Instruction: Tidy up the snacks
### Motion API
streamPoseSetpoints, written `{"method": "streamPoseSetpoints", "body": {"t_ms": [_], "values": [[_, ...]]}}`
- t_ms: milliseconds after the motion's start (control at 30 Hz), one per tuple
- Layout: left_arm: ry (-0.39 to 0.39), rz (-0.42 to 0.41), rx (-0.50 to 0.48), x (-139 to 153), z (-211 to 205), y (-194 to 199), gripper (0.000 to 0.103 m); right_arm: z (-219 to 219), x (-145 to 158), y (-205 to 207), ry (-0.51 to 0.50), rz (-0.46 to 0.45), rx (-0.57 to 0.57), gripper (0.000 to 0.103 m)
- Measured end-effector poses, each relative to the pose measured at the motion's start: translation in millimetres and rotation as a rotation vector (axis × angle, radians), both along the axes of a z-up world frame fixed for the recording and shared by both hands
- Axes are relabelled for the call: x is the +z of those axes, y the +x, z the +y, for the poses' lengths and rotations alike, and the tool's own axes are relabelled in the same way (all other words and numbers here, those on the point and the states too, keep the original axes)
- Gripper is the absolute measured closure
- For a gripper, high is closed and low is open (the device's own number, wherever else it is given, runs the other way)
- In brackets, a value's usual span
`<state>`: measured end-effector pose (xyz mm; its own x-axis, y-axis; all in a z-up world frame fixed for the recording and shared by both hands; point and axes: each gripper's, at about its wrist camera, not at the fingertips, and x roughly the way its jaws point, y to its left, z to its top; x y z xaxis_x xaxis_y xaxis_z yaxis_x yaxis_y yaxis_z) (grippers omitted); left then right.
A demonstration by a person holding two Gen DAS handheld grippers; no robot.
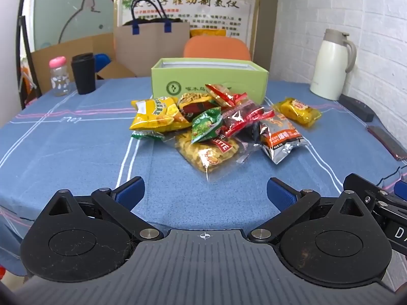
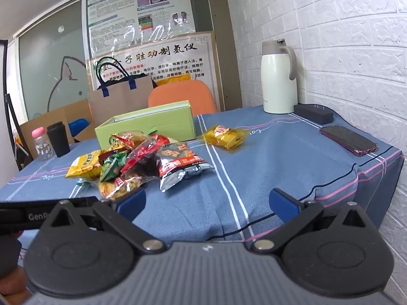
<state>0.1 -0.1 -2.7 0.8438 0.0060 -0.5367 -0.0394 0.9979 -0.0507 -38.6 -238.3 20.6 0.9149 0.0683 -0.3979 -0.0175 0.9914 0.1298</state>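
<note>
Left gripper (image 1: 204,193): jaws spread wide, holding nothing, poised above the near edge of the desk (image 1: 63,147), aimed at the snack pile (image 1: 216,127).
Right gripper (image 2: 207,203): jaws likewise apart and empty, over the desk's near right part.
Snack pile — assorted packets heaped mid-desk on the blue cloth, just in front of the green box (image 1: 209,80); clear pack of yellow crisps (image 1: 208,155) nearest, silver-and-orange pack (image 1: 281,137) at right, yellow bag (image 1: 155,114) at left.
Lone yellow packet (image 2: 226,134) — apart from the heap, right of the box.
Box open-topped, upright.
Far left: pink-capped bottle (image 1: 59,76), black cup (image 1: 83,73).
Far right: white jug (image 1: 330,64), phone (image 2: 348,139).
</note>
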Motion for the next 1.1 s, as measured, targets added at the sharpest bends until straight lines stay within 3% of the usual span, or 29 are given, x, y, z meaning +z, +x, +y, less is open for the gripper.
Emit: {"method": "streamPoseSetpoints", "body": {"t_ms": [1100], "values": [[0.011,0.024,-0.01,-4.9,-2.2,0.9,0.011,6.0,-1.3,-1.3,-0.022,0.006,0.012,0.001]]}}
